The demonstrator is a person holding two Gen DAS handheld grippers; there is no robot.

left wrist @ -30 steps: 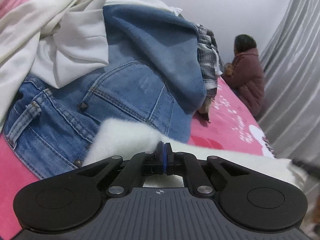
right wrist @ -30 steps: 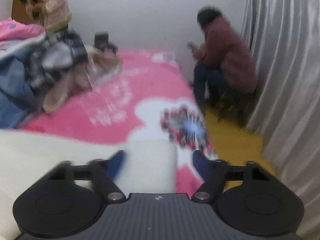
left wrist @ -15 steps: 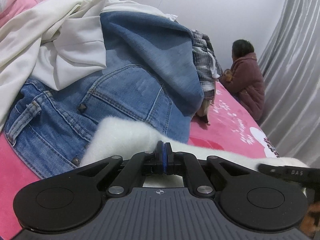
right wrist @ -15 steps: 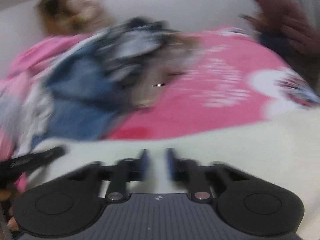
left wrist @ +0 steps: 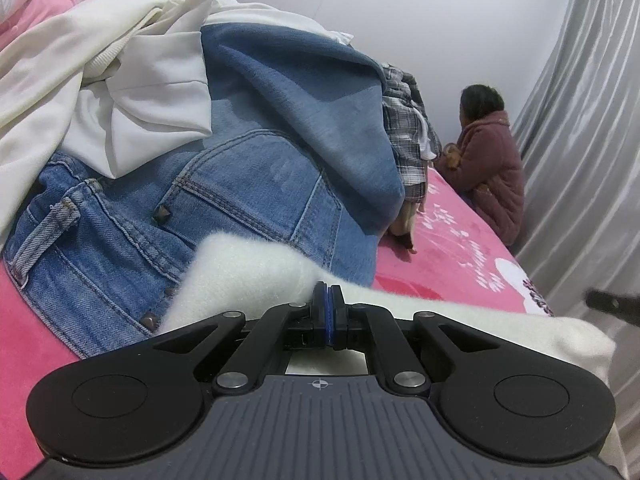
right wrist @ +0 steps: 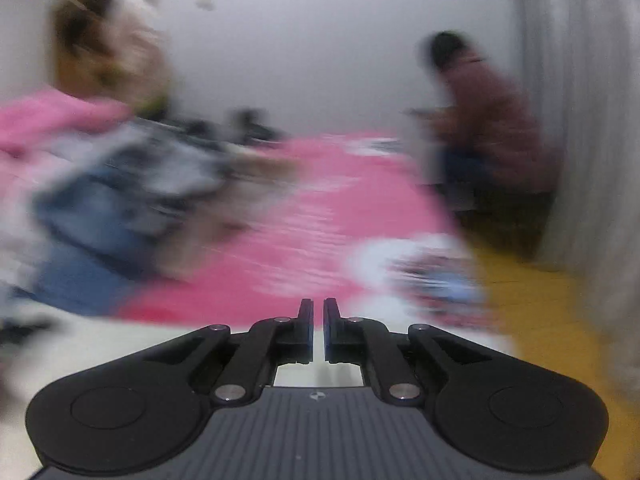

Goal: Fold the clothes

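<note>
One pair of jeans (left wrist: pixel 168 216), one white fleece garment (left wrist: pixel 256 272), two people (left wrist: pixel 492 172), one curtain (left wrist: pixel 584 140)

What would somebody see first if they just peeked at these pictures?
Probably the big heap of clothes at the upper left of the left wrist view: blue jeans with a white top draped over them, piled on a bright pink blanket. Close to the camera, the left gripper has its jaws shut on a fluffy white garment. Far right, a person in a maroon coat sits by grey curtains.
</note>
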